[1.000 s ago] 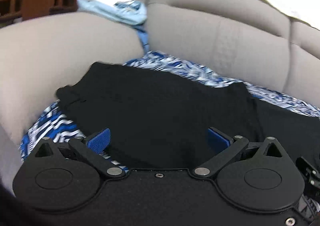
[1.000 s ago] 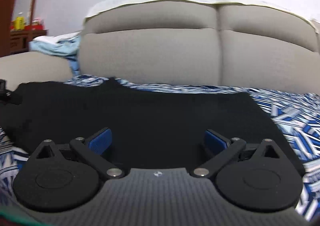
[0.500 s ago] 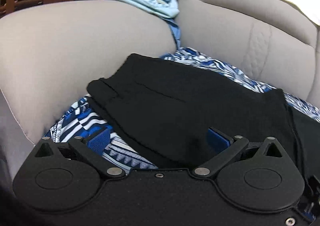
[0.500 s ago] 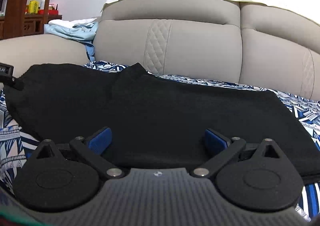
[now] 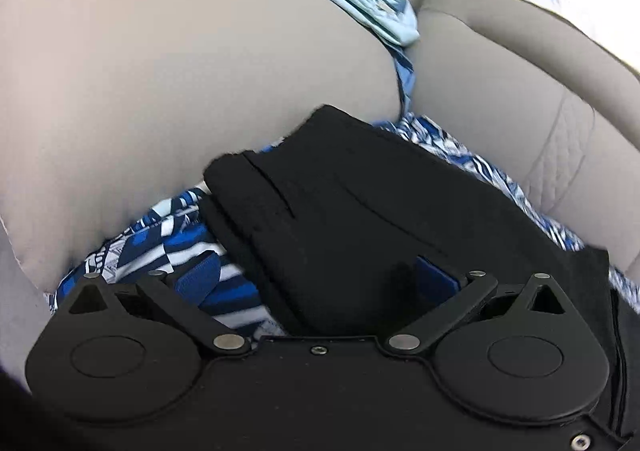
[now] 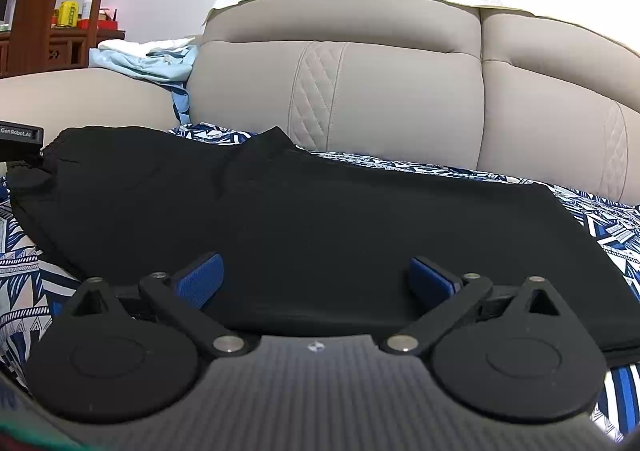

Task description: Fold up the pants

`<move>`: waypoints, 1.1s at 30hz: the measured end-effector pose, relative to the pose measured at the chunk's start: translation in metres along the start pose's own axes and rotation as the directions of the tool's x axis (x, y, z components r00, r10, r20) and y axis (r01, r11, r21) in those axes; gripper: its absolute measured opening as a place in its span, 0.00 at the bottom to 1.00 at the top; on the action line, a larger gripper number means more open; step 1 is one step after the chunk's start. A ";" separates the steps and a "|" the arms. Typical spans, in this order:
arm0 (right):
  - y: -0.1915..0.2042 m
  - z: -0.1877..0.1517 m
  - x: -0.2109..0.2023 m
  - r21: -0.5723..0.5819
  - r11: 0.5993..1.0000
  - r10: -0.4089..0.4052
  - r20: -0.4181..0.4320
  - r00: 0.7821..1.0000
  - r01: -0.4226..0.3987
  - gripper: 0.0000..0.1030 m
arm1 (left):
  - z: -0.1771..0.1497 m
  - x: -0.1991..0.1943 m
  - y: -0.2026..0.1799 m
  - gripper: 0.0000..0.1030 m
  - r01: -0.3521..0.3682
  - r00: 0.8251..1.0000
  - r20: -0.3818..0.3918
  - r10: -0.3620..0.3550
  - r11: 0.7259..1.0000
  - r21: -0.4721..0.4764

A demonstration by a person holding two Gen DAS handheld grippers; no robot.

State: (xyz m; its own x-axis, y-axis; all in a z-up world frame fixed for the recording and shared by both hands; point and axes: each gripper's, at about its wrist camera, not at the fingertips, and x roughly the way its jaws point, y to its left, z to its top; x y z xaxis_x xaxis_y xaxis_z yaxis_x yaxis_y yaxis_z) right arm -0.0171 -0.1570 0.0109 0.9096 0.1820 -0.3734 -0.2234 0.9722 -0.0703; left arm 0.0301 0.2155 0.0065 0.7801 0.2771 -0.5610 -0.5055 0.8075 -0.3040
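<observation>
Blue pads spread wide on both grippers, nothing gripped; pants lie flat, partly folded.

My left gripper (image 5: 316, 277) has its jaws released, straddling the near waist-end edge of the black pants (image 5: 360, 219): one pad over the patterned blue-and-white cover (image 5: 176, 239), the other over the cloth. My right gripper (image 6: 316, 279) is likewise released, both pads low over the near hem of the pants (image 6: 320, 219), whether touching I cannot tell. Garment lies lengthwise on the seat of the beige sofa (image 6: 400, 91), legs stacked one on the other by the look of the doubled edge, so I judge the first lengthwise fold done. Left to do: the cross folds, end to end. Light blue clothes (image 6: 148, 59) sit on the armrest, well apart.
</observation>
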 end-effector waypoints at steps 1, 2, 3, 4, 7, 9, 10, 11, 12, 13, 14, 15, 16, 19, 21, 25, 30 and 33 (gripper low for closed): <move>0.000 0.000 0.000 0.000 1.000 0.000 0.001 1.000 0.000 1.00 | 0.002 0.002 0.001 1.00 -0.001 1.000 0.001 0.001 1.000 -0.008; 0.000 0.000 0.000 0.000 1.000 -0.001 0.001 1.000 0.001 1.00 | 0.004 0.005 0.001 1.00 -0.003 1.000 -0.001 0.003 1.000 -0.011; 0.000 0.000 0.000 0.000 1.000 -0.002 0.002 1.000 0.002 1.00 | 0.006 0.007 0.001 1.00 -0.006 1.000 -0.003 0.006 1.000 -0.010; 0.000 0.000 0.000 0.000 1.000 -0.002 0.002 1.000 0.002 1.00 | 0.007 0.010 0.001 1.00 -0.009 1.000 -0.003 0.009 1.000 -0.009; 0.000 0.000 0.000 0.000 1.000 -0.002 0.002 1.000 0.002 1.00 | 0.011 0.018 0.001 1.00 -0.023 1.000 0.003 0.023 1.000 0.000; 0.000 0.000 0.000 0.000 1.000 -0.003 0.001 1.000 0.003 1.00 | 0.013 0.022 -0.001 1.00 -0.038 0.999 0.003 0.038 0.999 -0.005; 0.000 0.000 0.000 0.000 1.000 -0.003 0.002 1.000 0.003 1.00 | 0.015 0.024 -0.002 1.00 -0.045 0.999 0.000 0.045 0.999 -0.011; 0.000 0.000 0.000 0.000 1.000 -0.003 0.002 1.000 0.003 1.00 | 0.016 0.025 -0.002 1.00 -0.052 0.999 -0.002 0.052 0.999 -0.016; 0.000 0.000 0.000 0.000 1.000 -0.003 0.002 1.000 0.003 1.00 | 0.017 0.026 -0.003 0.99 -0.057 0.998 -0.005 0.057 0.998 -0.021; 0.000 0.000 0.000 0.000 1.000 -0.003 0.001 1.000 0.003 1.00 | 0.018 0.027 -0.004 0.99 -0.063 0.998 -0.010 0.063 0.998 -0.024; 0.000 0.000 0.000 0.000 1.000 -0.004 0.001 1.000 0.004 1.00 | 0.019 0.027 -0.005 0.98 -0.069 0.997 -0.018 0.069 0.997 -0.026; 0.000 0.000 -0.001 0.000 1.000 -0.004 0.001 1.000 0.004 1.00 | 0.020 0.027 -0.005 0.94 -0.076 0.997 -0.019 0.076 0.996 -0.035; 0.000 0.000 -0.001 0.000 1.000 -0.005 0.002 1.000 0.005 1.00 | 0.019 0.024 -0.005 0.81 -0.096 0.995 -0.011 0.095 0.994 -0.050; 0.001 0.000 0.000 0.000 1.000 -0.005 0.002 1.000 0.005 1.00 | 0.014 0.014 0.000 0.54 -0.121 0.992 0.019 0.123 0.989 -0.083; 0.001 0.000 0.000 -0.001 1.000 -0.005 0.002 1.000 0.005 1.00 | 0.012 0.011 0.007 0.52 -0.093 0.995 0.028 0.096 0.990 -0.108; 0.001 0.000 -0.001 0.000 1.000 -0.006 0.002 1.000 0.006 1.00 | 0.015 0.017 0.013 0.66 -0.042 0.998 0.032 0.047 0.990 -0.132; 0.000 0.002 -0.001 0.004 1.000 0.001 -0.010 1.000 -0.001 1.00 | 0.022 0.016 0.010 0.19 -0.080 0.995 0.037 0.090 0.973 -0.218; -0.005 0.006 -0.002 0.017 1.000 0.026 -0.023 0.999 -0.026 1.00 | 0.032 0.001 0.001 0.14 -0.073 0.994 0.067 0.089 0.973 -0.217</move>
State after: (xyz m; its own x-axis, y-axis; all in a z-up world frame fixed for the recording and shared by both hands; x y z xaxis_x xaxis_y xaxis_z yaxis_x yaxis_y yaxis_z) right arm -0.0154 -0.1608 0.0175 0.8954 0.2040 -0.3959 -0.2407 0.9696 -0.0447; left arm 0.0423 0.2332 0.0299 0.7547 0.3823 -0.5331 -0.6289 0.6530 -0.4220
